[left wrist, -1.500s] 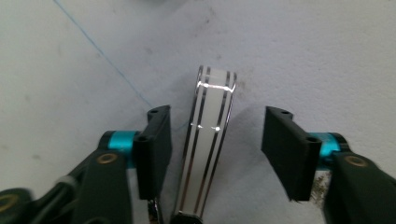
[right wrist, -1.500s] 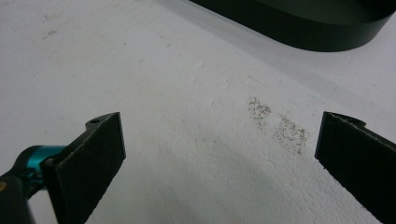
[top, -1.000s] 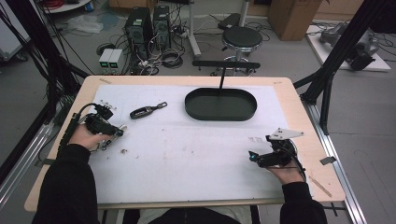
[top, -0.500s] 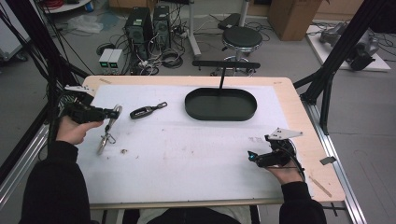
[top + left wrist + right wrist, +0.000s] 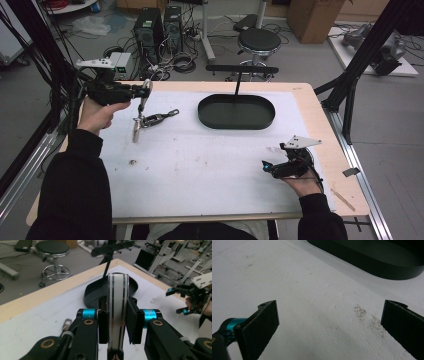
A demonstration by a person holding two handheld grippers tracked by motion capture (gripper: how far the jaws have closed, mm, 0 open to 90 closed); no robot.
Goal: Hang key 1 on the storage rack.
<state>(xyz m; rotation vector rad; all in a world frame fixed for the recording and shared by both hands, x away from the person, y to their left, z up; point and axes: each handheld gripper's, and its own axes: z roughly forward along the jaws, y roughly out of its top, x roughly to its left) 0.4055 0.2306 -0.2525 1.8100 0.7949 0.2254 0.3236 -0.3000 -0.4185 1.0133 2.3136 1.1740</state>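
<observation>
Table [image 5: 320, 107]: light wooden top under a white sheet [image 5: 210, 165], scuffed and specked; a person sits at its 6 o'clock edge, dark sleeves entering from below

Tray [image 5: 236, 111]: black, oval, low-walled, on the sheet at about 12 o'clock from the table's centre; a black T-shaped stand [image 5: 242, 70] rises at its far rim. In the left gripper view the tray lies beyond the held piece; in the right gripper view its wall crosses the upper right

Left gripper [image 5: 142, 92]: held in the left hand [image 5: 97, 114] above the table's 10 o'clock corner, raised off the sheet, grey plate on top. Jaws set narrow and clamped on the strap; in the left gripper view both pads press its flat sides

Right gripper [image 5: 267, 167]: in the right hand [image 5: 305, 185] at roughly 4 o'clock, low over the sheet. Jaws spread wide, bare white sheet between them in the right gripper view

Strap [image 5: 118, 315]: pale band with dark lines along it, gripped upright between the left jaws. In the high view it hangs from the jaws, its lower end near the sheet, just at 9 o'clock of the clip

Clip [image 5: 159, 118]: small dark metal clasp lying flat on the sheet at 9 o'clock of the tray, well apart from it
</observation>
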